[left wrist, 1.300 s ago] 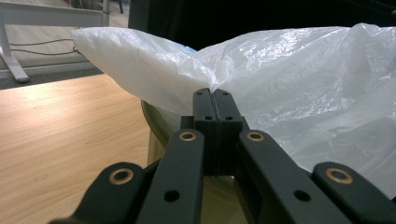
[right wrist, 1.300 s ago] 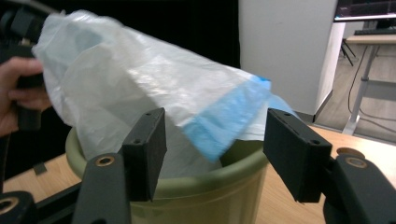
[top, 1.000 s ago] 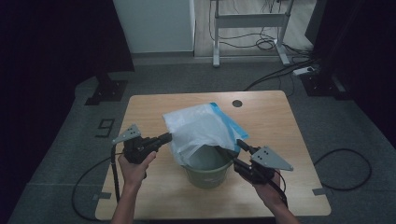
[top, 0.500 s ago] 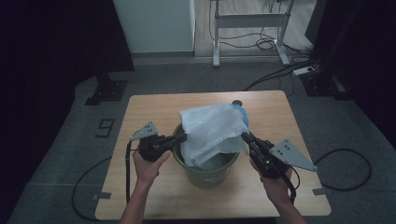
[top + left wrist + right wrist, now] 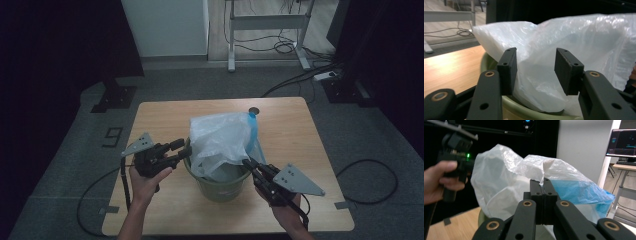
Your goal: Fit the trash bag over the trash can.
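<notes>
**Thin plastic liner bag in green pail, two hand-held grippers at the rim**

Item: translucent white plastic bag [image 5: 220, 142], thin, crinkled and glossy, with a blue drawstring band [image 5: 252, 131] along its far side. It stands billowed up out of a round pale-green plastic bucket [image 5: 220, 187], lower part inside, upper part above the rim.

Left gripper [image 5: 182, 150]: black, matte, flat rectangular pads. Its jaws have just been opening and stand partly apart at the bucket's left rim; the bag film lies just beyond the pads, with no pressure on it.

Right gripper [image 5: 246, 162]: jaws pressed together, pinching a fold of the bag at the right rim.

Surface: rectangular light wooden table [image 5: 165, 115], smooth, rounded corners, a small round hole [image 5: 254, 110] near the far edge. The bucket sits toward the near edge, centred.

Room: grey carpet floor, black cables, a white metal desk frame [image 5: 265, 30] beyond, dark curtains at both sides.

Clearance: bare tabletop on the far half and on both sides of the bucket.
</notes>
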The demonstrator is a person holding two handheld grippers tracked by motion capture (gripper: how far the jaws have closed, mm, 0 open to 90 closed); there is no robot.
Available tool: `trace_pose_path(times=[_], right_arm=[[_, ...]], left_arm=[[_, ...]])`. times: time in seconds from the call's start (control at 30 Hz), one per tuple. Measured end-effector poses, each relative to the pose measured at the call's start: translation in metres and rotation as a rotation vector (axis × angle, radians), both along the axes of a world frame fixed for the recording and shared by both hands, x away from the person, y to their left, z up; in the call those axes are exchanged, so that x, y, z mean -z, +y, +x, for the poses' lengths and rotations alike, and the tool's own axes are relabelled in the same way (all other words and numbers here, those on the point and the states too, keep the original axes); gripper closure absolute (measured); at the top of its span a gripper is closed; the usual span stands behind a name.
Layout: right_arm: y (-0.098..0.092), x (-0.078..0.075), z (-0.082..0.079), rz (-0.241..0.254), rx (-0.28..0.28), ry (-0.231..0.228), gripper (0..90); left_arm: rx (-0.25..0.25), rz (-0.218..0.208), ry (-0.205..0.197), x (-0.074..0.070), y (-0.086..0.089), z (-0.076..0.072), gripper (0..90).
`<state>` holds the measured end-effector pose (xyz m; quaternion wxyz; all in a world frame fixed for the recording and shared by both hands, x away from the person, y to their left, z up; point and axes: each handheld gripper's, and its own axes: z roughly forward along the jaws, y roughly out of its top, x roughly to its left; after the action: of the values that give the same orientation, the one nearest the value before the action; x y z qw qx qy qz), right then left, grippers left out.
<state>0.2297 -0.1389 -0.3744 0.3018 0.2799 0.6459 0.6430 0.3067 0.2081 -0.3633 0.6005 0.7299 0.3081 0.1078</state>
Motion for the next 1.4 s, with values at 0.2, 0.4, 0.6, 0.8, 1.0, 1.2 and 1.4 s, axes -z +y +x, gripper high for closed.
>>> trace_pose_path(times=[0.2, 0.4, 0.6, 0.8, 1.0, 1.2, 1.4], right_arm=[[0.008, 0.005, 0.0, -0.042, -0.025, 0.011, 88.7], [0.011, 0.006, 0.004, -0.054, -0.018, 0.012, 88.6], [0.006, 0.003, 0.016, -0.043, 0.021, 0.038, 88.5], [0.005, 0.001, 0.023, -0.033, 0.036, 0.051, 88.4], [0.011, -0.001, 0.027, -0.034, 0.034, 0.045, 88.3], [0.016, -0.004, 0.022, -0.039, 0.024, 0.016, 87.9], [0.018, -0.002, 0.01, -0.038, -0.023, 0.013, 84.6]], left_arm=[[-0.014, 0.017, 0.004, -0.012, -0.005, 0.01, 50.6], [0.022, 0.013, -0.012, -0.024, -0.011, 0.005, 47.9], [0.039, 0.008, -0.036, -0.025, -0.01, -0.012, 44.0], [0.043, 0.015, -0.049, -0.024, -0.01, -0.025, 39.0], [0.028, 0.056, -0.071, -0.017, -0.021, -0.035, 36.3], [0.043, 0.107, -0.093, -0.007, -0.033, -0.033, 84.2], [0.029, 0.137, -0.083, 0.006, -0.024, -0.05, 89.8]])
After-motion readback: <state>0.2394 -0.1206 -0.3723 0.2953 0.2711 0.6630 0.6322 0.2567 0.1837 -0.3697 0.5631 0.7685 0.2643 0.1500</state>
